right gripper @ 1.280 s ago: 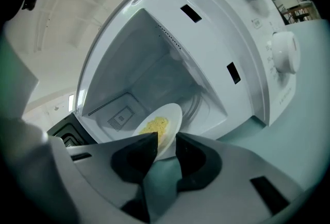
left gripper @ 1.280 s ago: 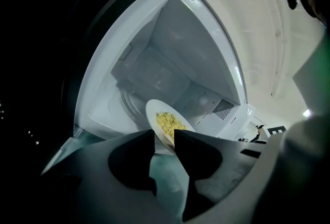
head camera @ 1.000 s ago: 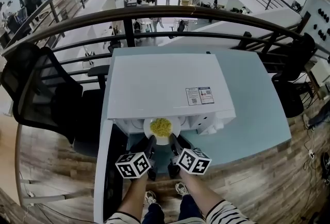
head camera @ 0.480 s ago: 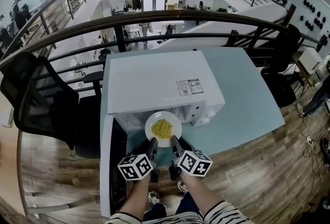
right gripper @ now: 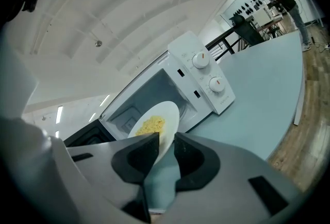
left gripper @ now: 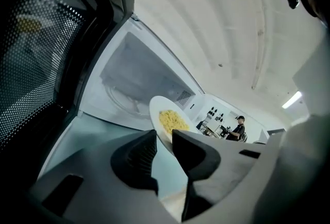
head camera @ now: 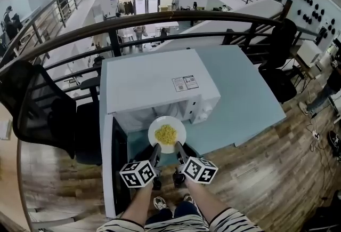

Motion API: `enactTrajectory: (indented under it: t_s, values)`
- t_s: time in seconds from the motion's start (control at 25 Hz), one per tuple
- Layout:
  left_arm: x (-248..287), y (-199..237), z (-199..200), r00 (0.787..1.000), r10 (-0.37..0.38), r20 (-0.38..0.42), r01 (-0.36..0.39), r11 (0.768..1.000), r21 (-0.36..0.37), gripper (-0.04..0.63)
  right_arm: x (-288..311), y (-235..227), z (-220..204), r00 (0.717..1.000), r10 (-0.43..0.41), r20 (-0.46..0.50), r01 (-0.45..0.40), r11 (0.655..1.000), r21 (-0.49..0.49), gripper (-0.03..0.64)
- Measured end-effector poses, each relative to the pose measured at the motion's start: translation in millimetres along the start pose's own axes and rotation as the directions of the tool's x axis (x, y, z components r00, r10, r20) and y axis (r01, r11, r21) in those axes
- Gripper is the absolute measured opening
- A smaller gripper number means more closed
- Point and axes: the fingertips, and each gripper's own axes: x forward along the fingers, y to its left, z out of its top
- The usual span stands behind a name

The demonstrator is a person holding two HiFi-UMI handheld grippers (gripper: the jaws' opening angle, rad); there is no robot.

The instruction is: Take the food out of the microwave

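Note:
A white plate [head camera: 167, 125] with yellow food [head camera: 167, 133] hangs in front of the open white microwave [head camera: 160, 84], over the table's near edge. My left gripper [head camera: 156, 149] is shut on the plate's near left rim, and its jaws have just been closing a little tighter on it. My right gripper [head camera: 178, 147] is shut on the near right rim. In the left gripper view the plate [left gripper: 166, 117] stands edge-on between the jaws of the left gripper [left gripper: 164, 140], with the empty cavity [left gripper: 131, 81] behind. In the right gripper view the right gripper [right gripper: 166, 140] pinches the plate [right gripper: 157, 120].
The microwave door [head camera: 113, 167] stands open at the left, reaching past the table's edge beside my left arm. The light blue table [head camera: 245, 97] extends to the right. A black office chair [head camera: 42, 108] stands at the left and a railing [head camera: 160, 17] runs behind the table.
Both grippers have drawn back toward me with the plate. It was half inside the microwave's opening and now hangs wholly outside, in front of it.

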Motion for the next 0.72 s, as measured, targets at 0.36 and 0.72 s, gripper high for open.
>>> enactTrajectory:
  t_s: [0.36,0.72]
  values:
    - [-26.2,-29.1,-17.8,1.0,-0.008,-0.004,0.008,1.0,-0.011,0.104,-43.5,-0.7,-4.5,1.0,0.0,-0.007,0.001,1.0,0.023,0.101]
    - [-67.4,-58.5,-49.5,0.999,0.025,0.028,-0.023,0.999,-0.047,0.104,-95.5,0.4,-17.6,0.998,0.033,-0.049,-0.033,0.999,0.001,0.1]
